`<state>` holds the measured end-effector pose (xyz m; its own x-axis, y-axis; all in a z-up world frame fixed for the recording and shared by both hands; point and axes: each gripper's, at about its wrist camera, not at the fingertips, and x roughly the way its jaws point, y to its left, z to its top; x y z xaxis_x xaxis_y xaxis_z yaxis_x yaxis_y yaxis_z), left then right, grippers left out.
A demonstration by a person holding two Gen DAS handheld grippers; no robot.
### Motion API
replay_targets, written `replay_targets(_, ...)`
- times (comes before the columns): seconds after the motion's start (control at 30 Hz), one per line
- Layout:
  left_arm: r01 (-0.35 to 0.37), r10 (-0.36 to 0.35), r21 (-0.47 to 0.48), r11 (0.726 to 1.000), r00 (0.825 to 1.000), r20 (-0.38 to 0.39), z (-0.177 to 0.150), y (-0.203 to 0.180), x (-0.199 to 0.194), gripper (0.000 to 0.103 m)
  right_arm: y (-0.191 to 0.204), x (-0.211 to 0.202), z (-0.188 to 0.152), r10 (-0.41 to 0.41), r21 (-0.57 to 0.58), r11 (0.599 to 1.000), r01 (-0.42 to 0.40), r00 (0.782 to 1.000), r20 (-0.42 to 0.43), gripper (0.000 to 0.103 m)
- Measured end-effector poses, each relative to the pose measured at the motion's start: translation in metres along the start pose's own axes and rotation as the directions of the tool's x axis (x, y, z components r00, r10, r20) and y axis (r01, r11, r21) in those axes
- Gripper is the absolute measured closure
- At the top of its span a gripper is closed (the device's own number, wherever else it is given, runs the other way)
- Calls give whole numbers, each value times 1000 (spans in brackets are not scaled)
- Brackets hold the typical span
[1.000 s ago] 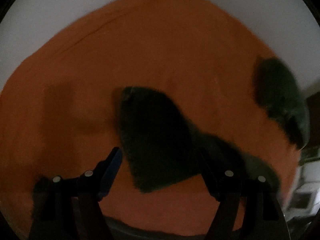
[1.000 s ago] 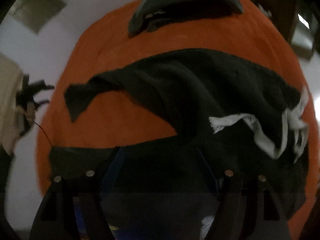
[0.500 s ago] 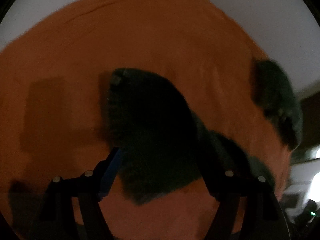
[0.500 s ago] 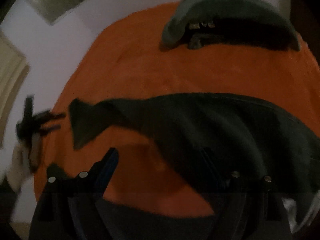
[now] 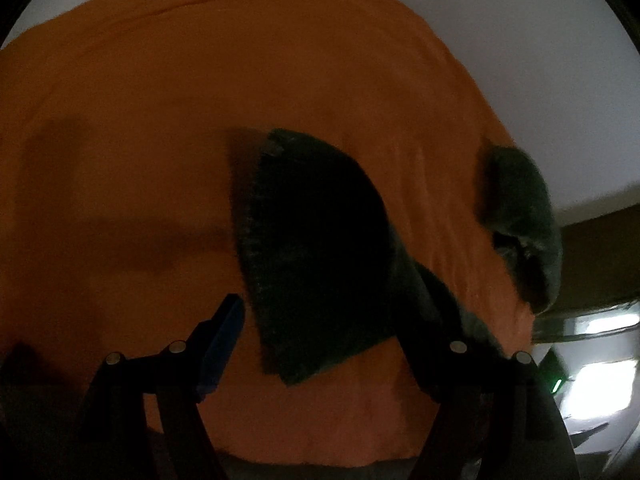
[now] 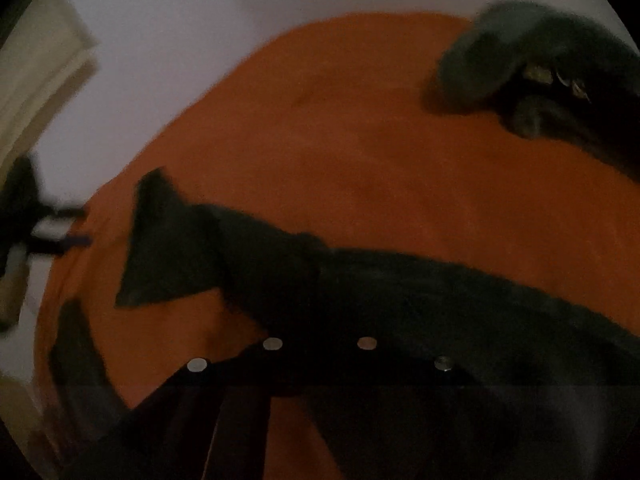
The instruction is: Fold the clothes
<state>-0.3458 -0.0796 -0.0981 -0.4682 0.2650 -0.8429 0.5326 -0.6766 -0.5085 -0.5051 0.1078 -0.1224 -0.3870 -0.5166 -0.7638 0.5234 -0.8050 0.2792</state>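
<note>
Left wrist view
Surface: an orange blanket (image 5: 200, 120) fills most of the frame; its far edge meets a pale wall, its right edge drops off near a dim, bright-lit corner of the room.
Garment: the sleeve end of a dark sweater (image 5: 316, 248) lies flat near the blanket's middle, its ribbed cuff toward the far side.
Second piece: a folded dark garment (image 5: 520, 216) sits at the blanket's right edge, well apart from the sleeve.
Left gripper (image 5: 320, 344): spread wide, nothing between its fingers; the sleeve's near corner lies below the gap.
Open room: bare orange to the left and beyond the sleeve.

Right wrist view
Surface: the blanket (image 6: 360, 152) again; its left edge borders pale floor.
Garment: the sweater (image 6: 400, 300) stretches across the near half, the sleeve pointing toward the left edge.
Second piece: the folded garment (image 6: 540, 72) at the far right corner.
Right gripper (image 6: 320, 336): pressed together on the sweater's dark cloth.
Left edge: a blurred dark tool (image 6: 28, 216), too smeared to identify.
Containers: cannot tell of any.
</note>
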Motion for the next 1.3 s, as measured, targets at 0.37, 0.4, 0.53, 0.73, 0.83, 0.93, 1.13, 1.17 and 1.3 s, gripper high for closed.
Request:
replay_targets(0.37, 70, -84, -161, 984, 993, -83, 21, 28, 21, 26, 44, -36, -125, -109, -93, 991, 95, 979, -172, 103)
replay_targets(0.4, 71, -87, -170, 983, 992, -91, 22, 29, 25, 26, 42, -37, -132, -108, -67, 993, 96, 974, -197, 103)
replay_targets(0.53, 75, -101, -204, 976, 987, -121, 25, 32, 41, 27, 27, -39, -123, -48, 33, 998, 58, 968, -245, 102)
replay_targets(0.73, 102, -121, -167, 981, 986, -111, 35, 11, 45, 26, 18, -54, -45, 0, 88, 996, 7, 997, -74, 18)
replay_targets(0.83, 122, -142, -195, 973, 986, -91, 45, 9, 51, 26, 18, -28, -4, 38, 107, 994, -30, 996, -78, 15)
replay_targets(0.93, 139, -170, -280, 950, 981, -91, 52, 14, 74, 26, 15, 9, 23, 13, 92, 996, 3, 986, -169, 15)
replay_targets(1.13, -39, 45, -149, 988, 998, 38, 59, -11, 94, 99, 3, 36, 47, -40, 108, 992, 60, 984, -175, 101)
replay_targets(1.17, -57, 64, -141, 988, 997, 45, 62, -17, 95, 99, 0, 30, 48, -44, 128, 990, 62, 989, -141, 103)
replay_targets(1.3, 35, -23, -85, 996, 990, 139, 80, -71, 67, 99, -8, 3, 52, -67, 201, 977, 67, 998, -6, 103)
